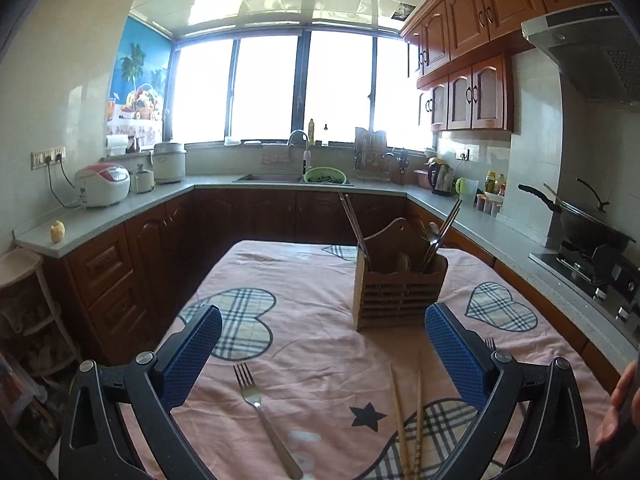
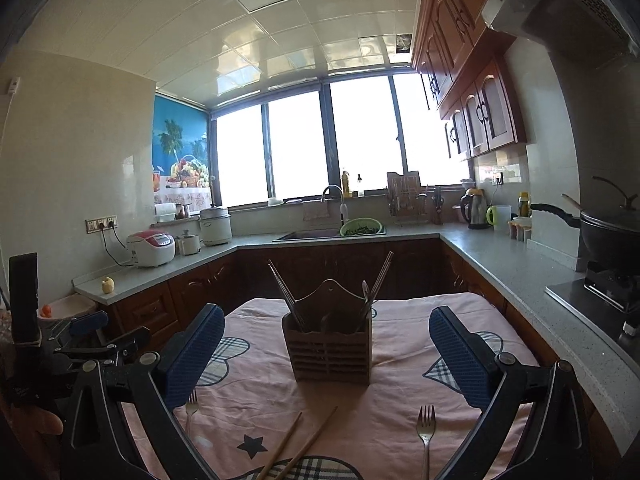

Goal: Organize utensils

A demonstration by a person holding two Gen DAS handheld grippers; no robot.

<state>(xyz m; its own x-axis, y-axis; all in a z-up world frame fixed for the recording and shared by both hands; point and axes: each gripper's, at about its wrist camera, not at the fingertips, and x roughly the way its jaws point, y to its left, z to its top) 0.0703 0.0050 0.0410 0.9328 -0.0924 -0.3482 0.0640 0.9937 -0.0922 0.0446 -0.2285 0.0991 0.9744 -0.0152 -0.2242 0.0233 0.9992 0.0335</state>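
Lying loose: forks (image 2: 426, 426) 2 | chopsticks (image 2: 304, 446) 2 | holder (image 2: 328, 350) 1

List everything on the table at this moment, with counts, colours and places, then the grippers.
utensil holder: one, brown wood, standing mid-table, metal chopsticks and a spoon already inside.
forks: two, silver, flat on the cloth, one either side of the wooden chopsticks.
wooden chopsticks: one pair, tan, lying near the table's front edge.
tablecloth: one, pink with plaid hearts, covering the table.
left gripper: blue pads, open, empty.
right gripper: blue pads, open, empty.
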